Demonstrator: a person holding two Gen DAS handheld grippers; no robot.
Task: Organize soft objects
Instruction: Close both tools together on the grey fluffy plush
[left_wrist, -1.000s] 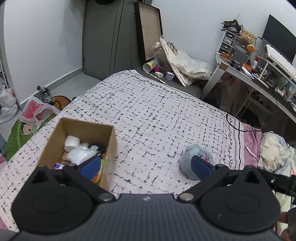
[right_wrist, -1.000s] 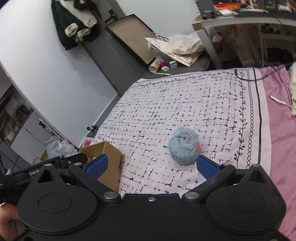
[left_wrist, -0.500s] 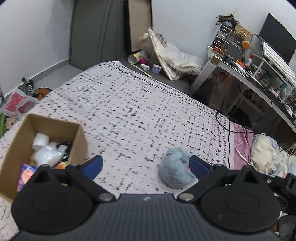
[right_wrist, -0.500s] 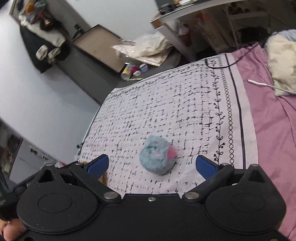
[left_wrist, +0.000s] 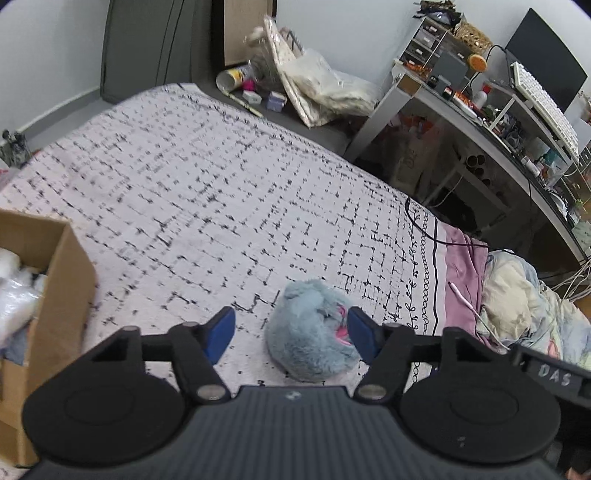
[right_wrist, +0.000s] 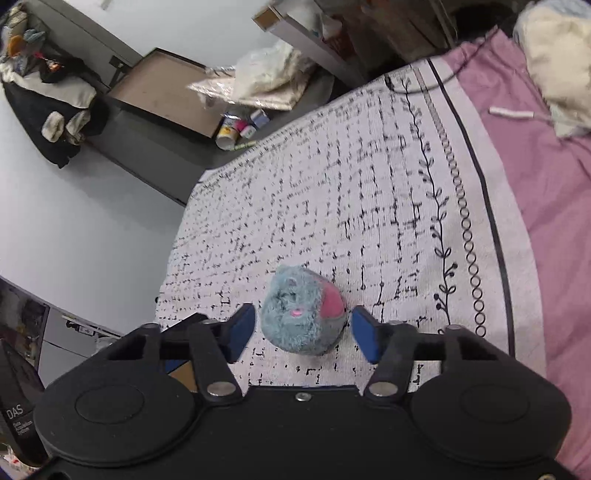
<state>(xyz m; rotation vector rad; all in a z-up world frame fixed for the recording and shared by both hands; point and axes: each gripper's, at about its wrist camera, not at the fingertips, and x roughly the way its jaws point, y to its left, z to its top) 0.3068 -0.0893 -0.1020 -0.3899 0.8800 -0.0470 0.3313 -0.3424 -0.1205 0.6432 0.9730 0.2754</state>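
Two tools (left_wrist: 291, 334) (right_wrist: 303, 334); one plush toy (right_wrist: 301, 314)

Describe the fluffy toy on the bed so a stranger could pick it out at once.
Start at the bed with its white black-checked cover. On that cover, short of the looped border and the pink sheet, lies the plush. It is the only loose thing there: a round blue-grey furball with a pink patch.

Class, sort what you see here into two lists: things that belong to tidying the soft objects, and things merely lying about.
Belongs to the job:
- blue plush toy, on the bedspread
- cardboard box
- left claw and right claw, both closing, toy between the pads

Lying about:
- desk
- keyboard
- white cable
- crumpled blanket
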